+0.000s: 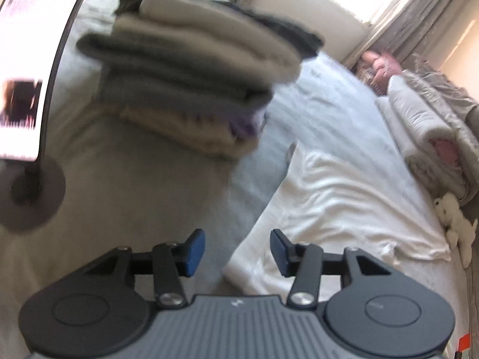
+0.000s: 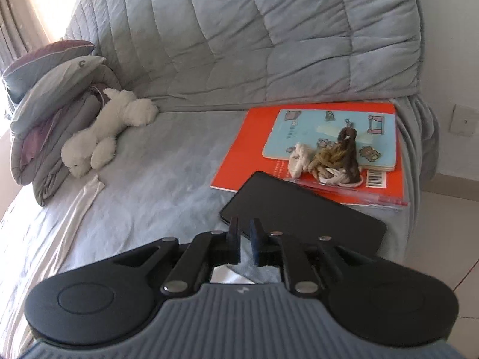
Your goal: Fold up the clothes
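Grey quilted bedding covers the bed [image 2: 167,155], which serves as the work surface in both views. Left wrist view: the left gripper [image 1: 237,252] hovers above the bed with its blue-padded fingers [image 1: 194,252] spread apart and nothing between them. Directly ahead of it lies a white garment [image 1: 344,206], spread flat on the bed with light creases. Beyond and to the left stands a tall stack of folded clothes [image 1: 191,80] in grey, cream and dark layers, blurred in this view. A tablet screen on a round stand [image 1: 27,68] occupies the left edge. Folded bedding [image 1: 431,125] lies along the right side, with a white plush toy [image 1: 455,218] near it. Right wrist view: the right gripper [image 2: 245,245] has its fingers [image 2: 235,243] close together with a narrow gap; no item is clamped between them. Just ahead of it lies a dark tablet [image 2: 302,212], partly overlapping an orange book [image 2: 248,155]. A light blue booklet [image 2: 335,131] rests on the orange book, and a bundle of yarn [image 2: 332,158] sits on both. A strip of white fabric [image 2: 80,206] shows at the left, near stacked pillows [image 2: 51,98].
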Motion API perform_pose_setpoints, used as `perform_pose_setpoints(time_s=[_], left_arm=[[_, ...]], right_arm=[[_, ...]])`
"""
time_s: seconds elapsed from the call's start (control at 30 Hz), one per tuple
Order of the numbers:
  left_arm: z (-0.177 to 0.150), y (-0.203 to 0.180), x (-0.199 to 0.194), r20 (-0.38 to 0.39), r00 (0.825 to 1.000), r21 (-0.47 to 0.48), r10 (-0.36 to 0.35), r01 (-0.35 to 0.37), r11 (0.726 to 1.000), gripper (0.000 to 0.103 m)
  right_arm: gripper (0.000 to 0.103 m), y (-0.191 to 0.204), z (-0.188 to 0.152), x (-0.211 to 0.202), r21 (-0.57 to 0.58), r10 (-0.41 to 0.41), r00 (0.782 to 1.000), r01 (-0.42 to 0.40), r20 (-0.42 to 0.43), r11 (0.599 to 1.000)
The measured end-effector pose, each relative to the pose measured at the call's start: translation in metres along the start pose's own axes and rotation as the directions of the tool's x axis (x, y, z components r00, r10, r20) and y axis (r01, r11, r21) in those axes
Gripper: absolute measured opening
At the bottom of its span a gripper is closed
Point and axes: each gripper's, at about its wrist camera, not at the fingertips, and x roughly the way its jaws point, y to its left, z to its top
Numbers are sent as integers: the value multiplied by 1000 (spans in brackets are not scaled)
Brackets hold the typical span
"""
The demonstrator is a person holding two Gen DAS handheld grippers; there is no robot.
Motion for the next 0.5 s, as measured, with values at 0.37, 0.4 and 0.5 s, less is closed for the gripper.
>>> perform_pose_setpoints(time_s=[0.37,0.4,0.5], left_arm=[[20,-74,49,12,1000,178,-2,0,984,50],[22,-78,52,19,1000,190,5,-9,982,50],[31,-86,59,46,999,215,21,-30,976,50]], right_arm=[[14,57,-19,9,-130,144,988,-151,-62,980],[14,62,-20,9,-144,150,987,-158,-63,977],[14,72,-23,9,-173,164,984,-173,-62,970]])
